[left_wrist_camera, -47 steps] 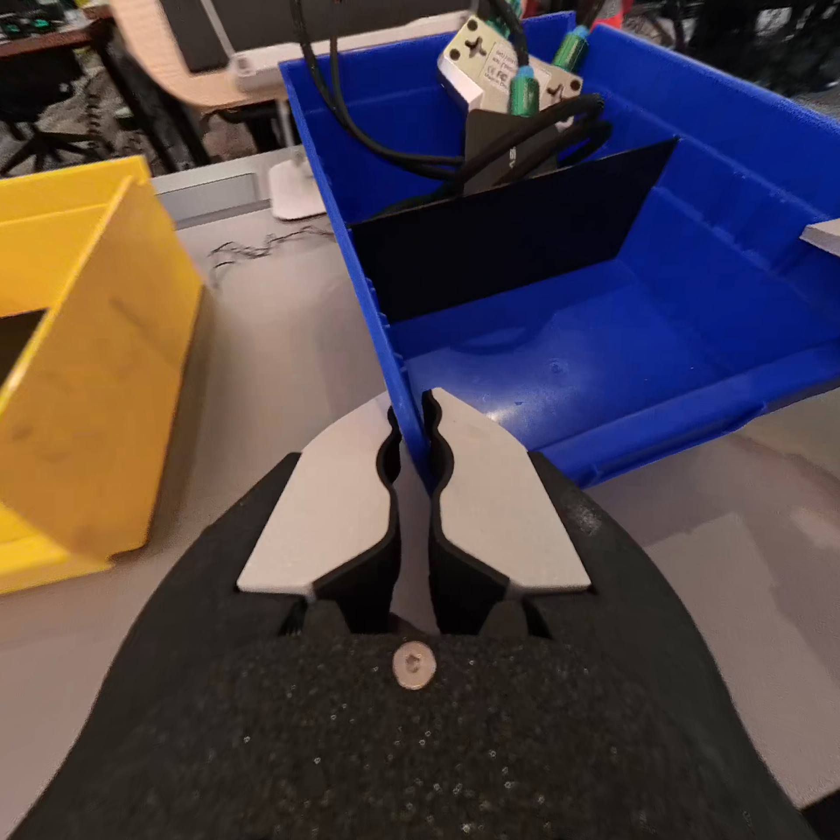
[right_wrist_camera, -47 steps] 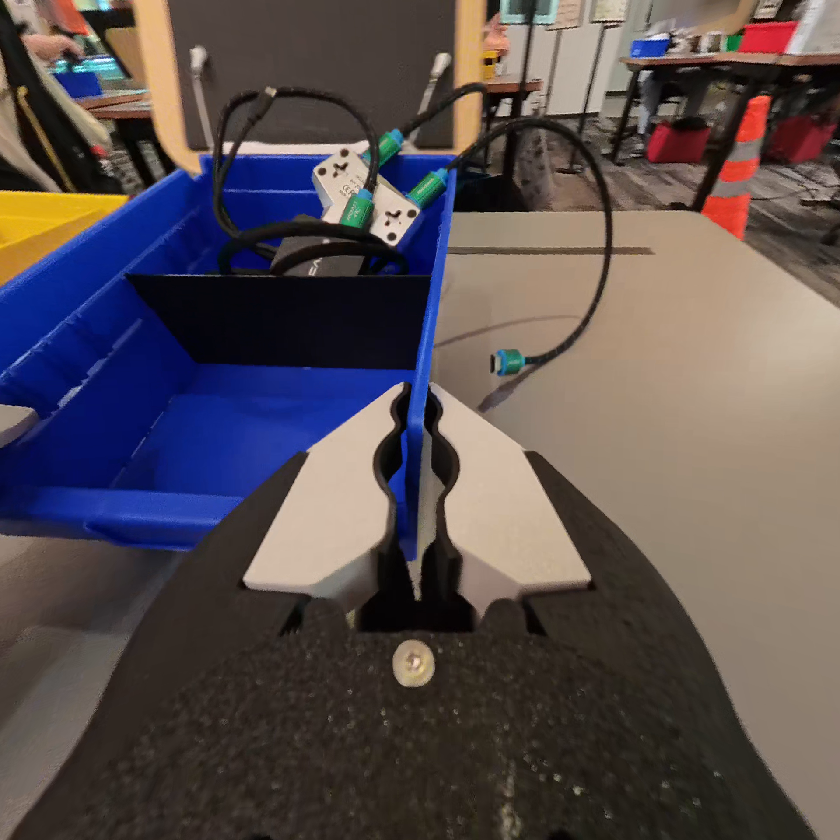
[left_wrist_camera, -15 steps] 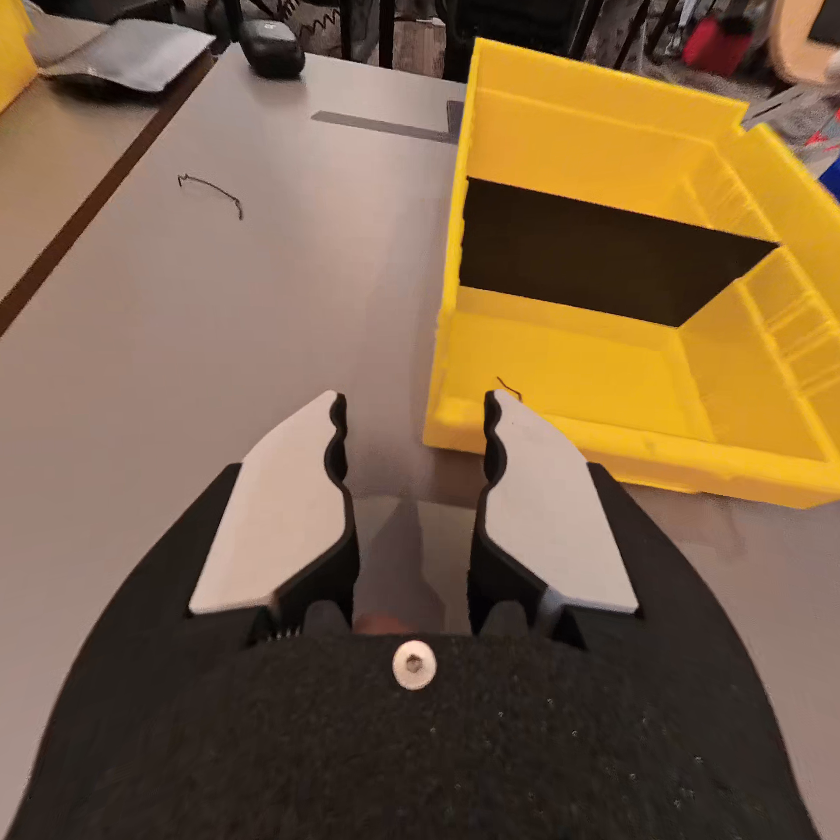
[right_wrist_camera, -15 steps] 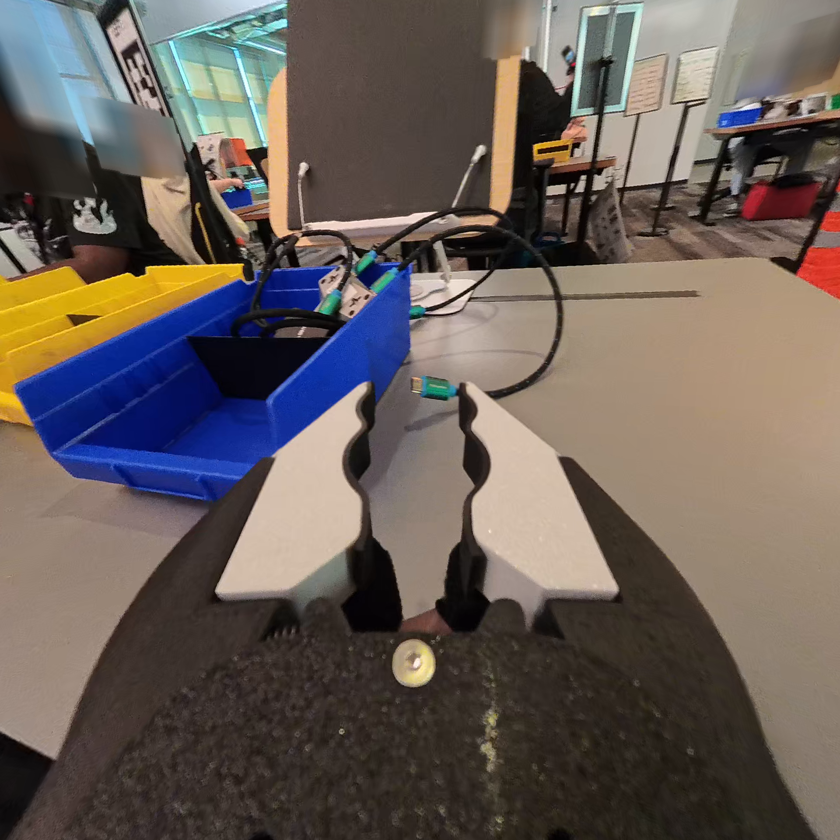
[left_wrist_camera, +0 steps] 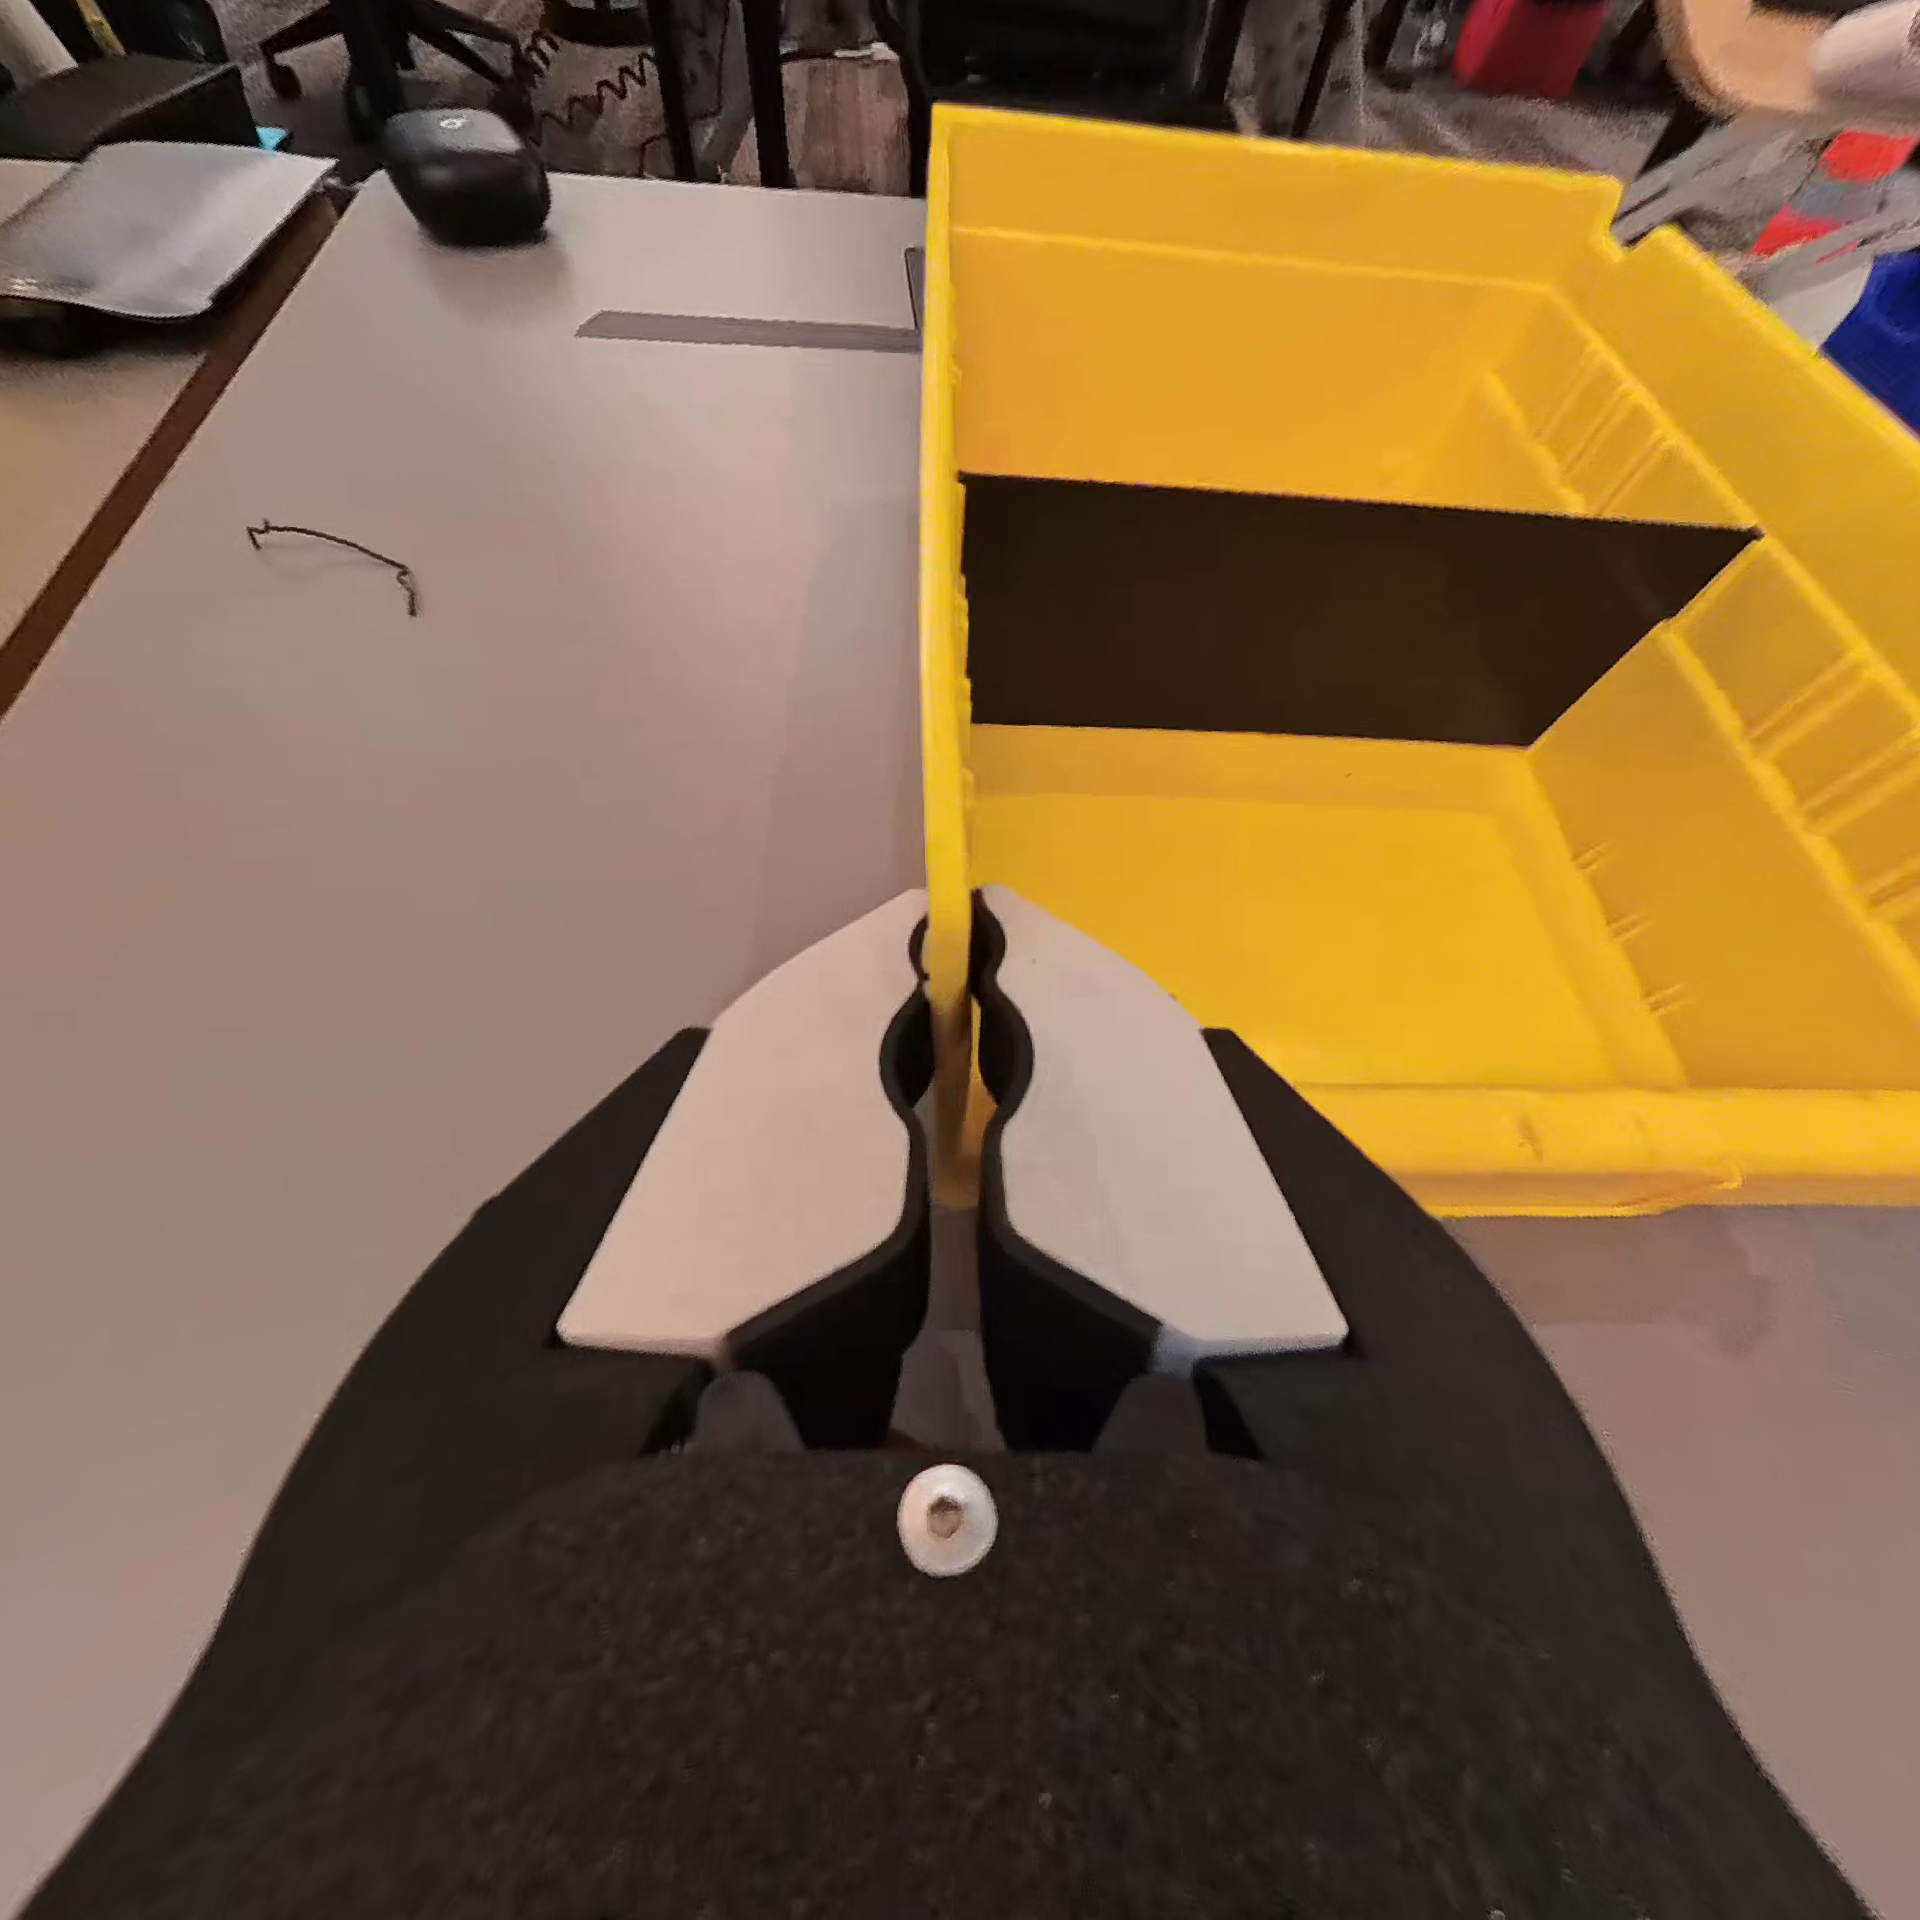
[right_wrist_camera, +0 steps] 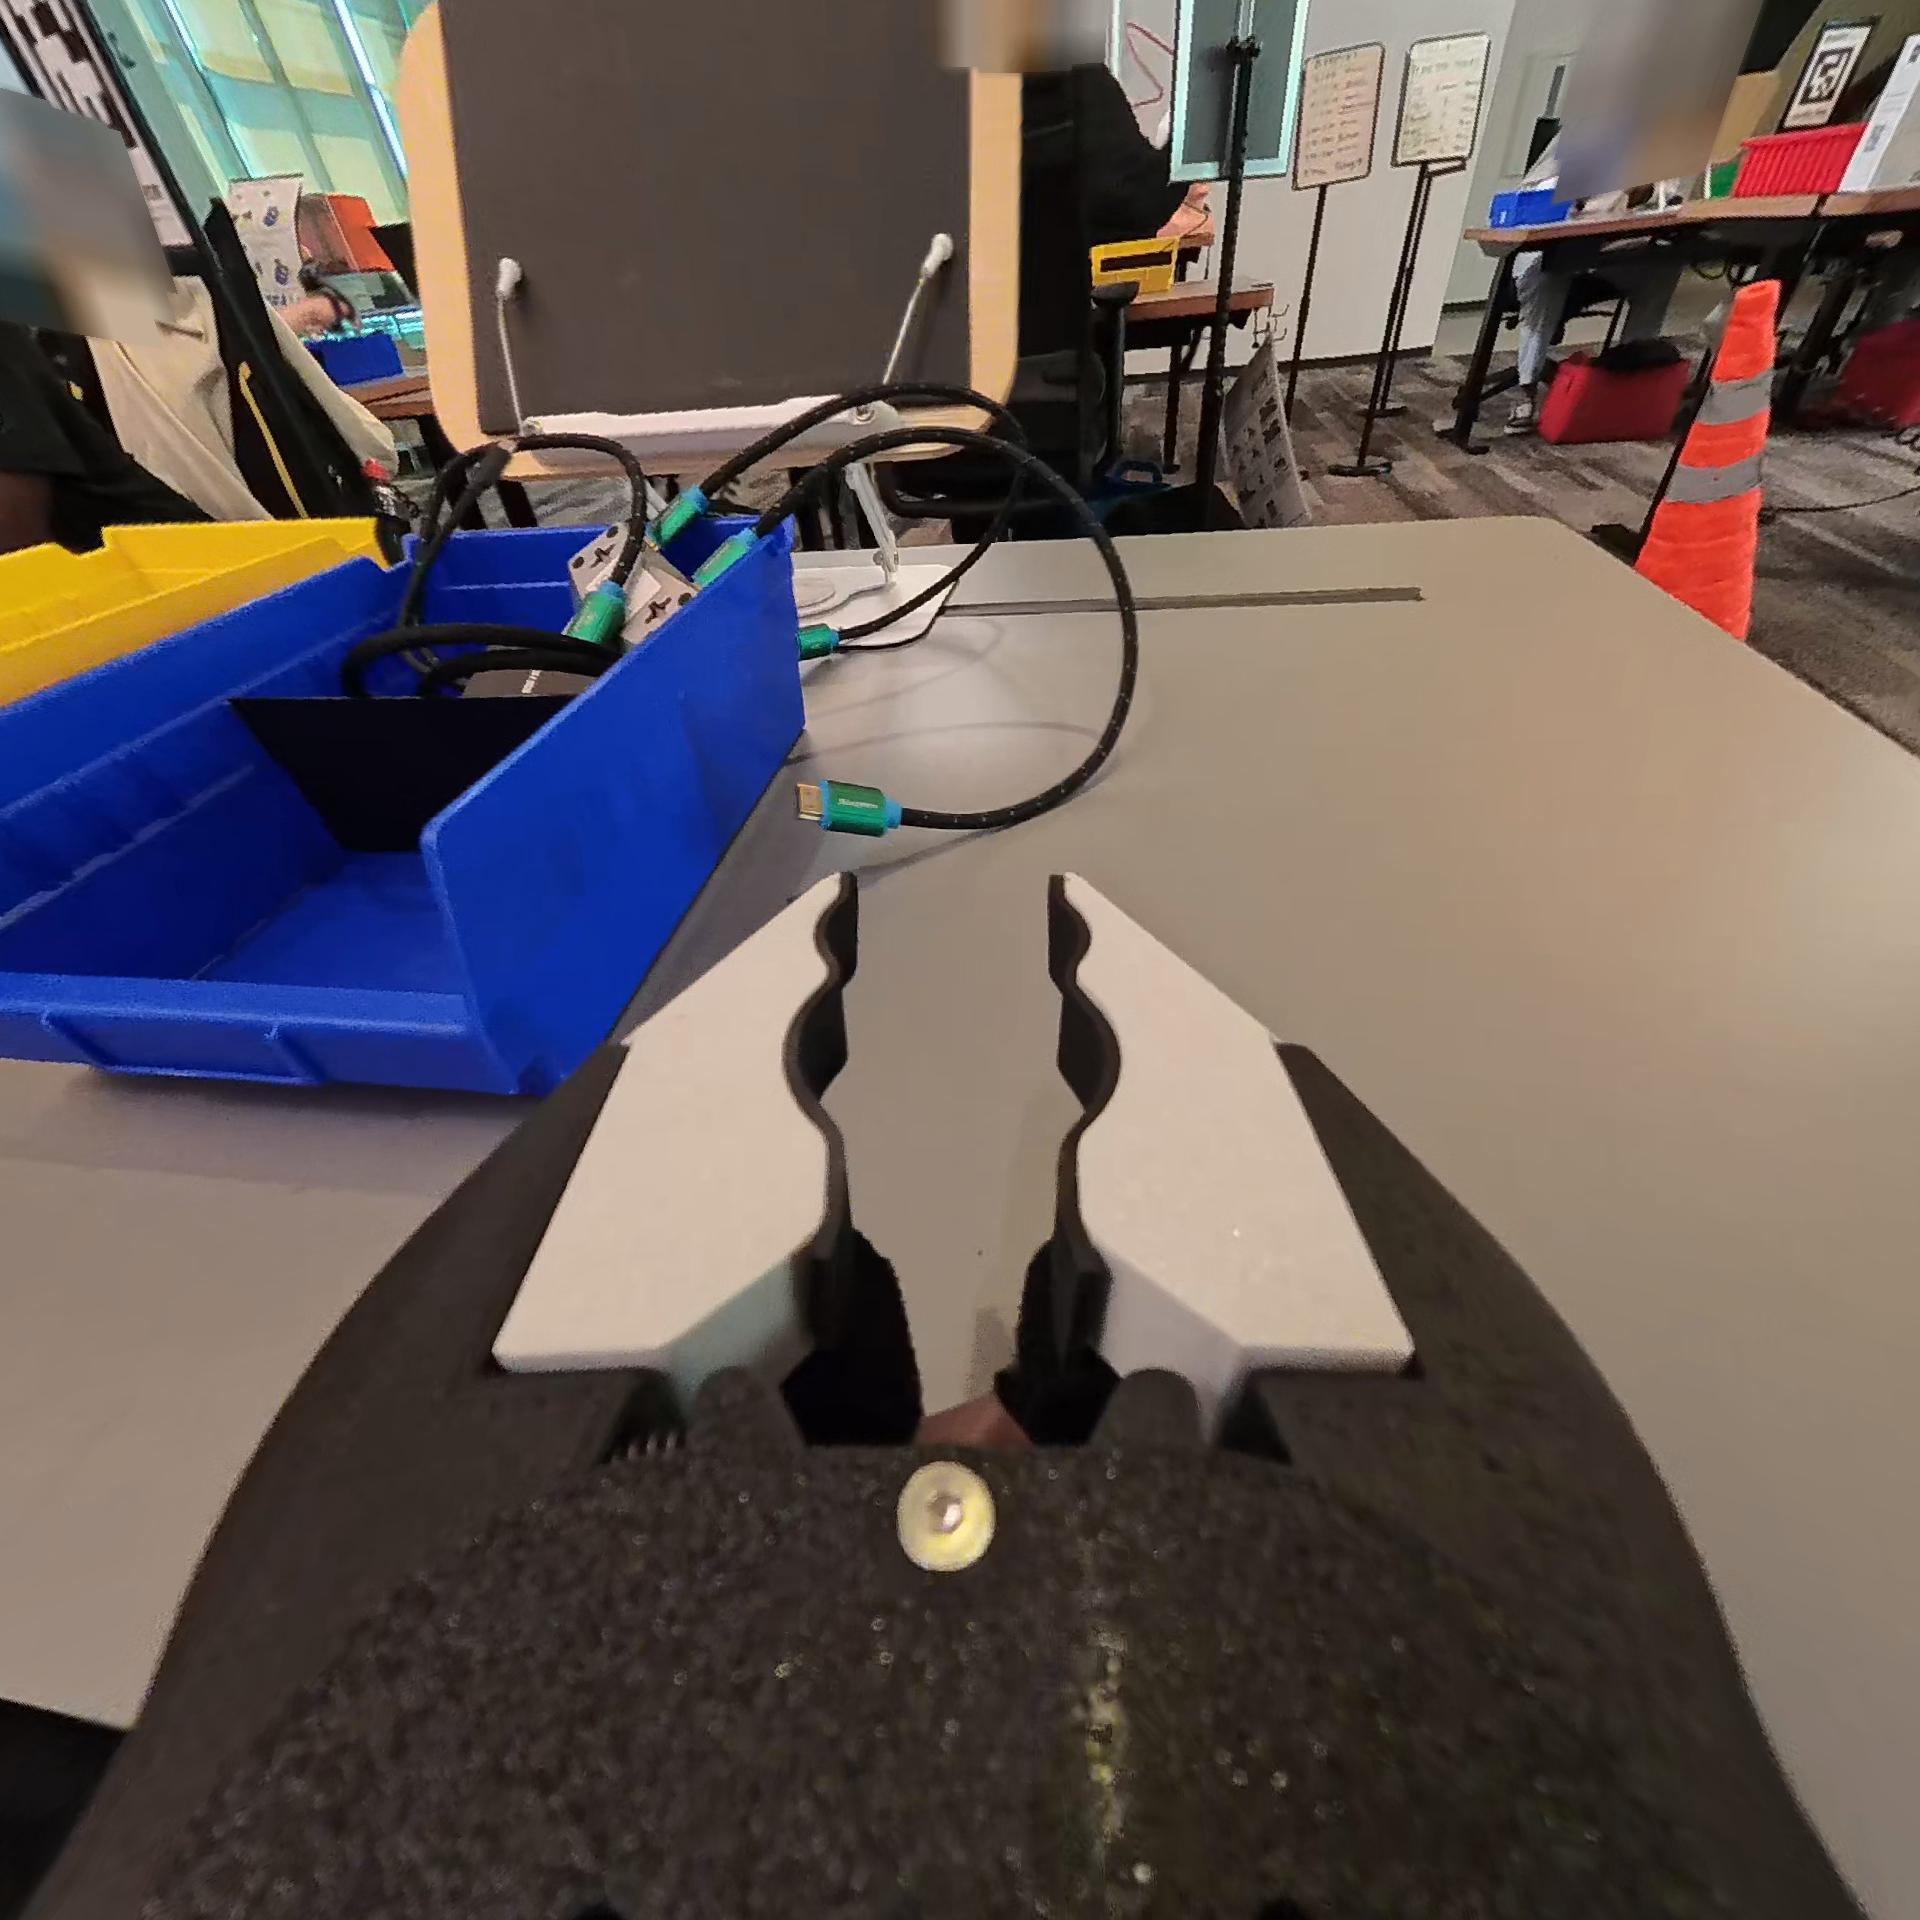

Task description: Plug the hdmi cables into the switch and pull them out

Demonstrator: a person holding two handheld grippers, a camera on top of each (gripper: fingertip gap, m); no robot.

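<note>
My left gripper (left_wrist_camera: 951, 920) is shut on the near left wall of an empty yellow bin (left_wrist_camera: 1299, 935) with a black divider. My right gripper (right_wrist_camera: 951, 894) is open and empty above the grey table. In the right wrist view a blue bin (right_wrist_camera: 613, 831) stands to the left. Its far compartment holds the silver switch (right_wrist_camera: 629, 582) with green-ended black cables plugged in. One loose cable's green plug (right_wrist_camera: 847, 808) lies on the table just ahead of my right gripper, beside the blue bin.
A thin wire scrap (left_wrist_camera: 332, 556) lies on the table left of the yellow bin. A black case (left_wrist_camera: 468, 171) and a dark pouch (left_wrist_camera: 145, 244) sit at the far edge. A board on a white stand (right_wrist_camera: 707, 218) and an orange cone (right_wrist_camera: 1714, 468) are behind the table. Some 60 cm of space lies between my two pairs of fingers.
Both grippers let go of the blue bin's walls. My left gripper swung over to the yellow bin, opened, then closed on its left wall. My right gripper pulled back and opened.
</note>
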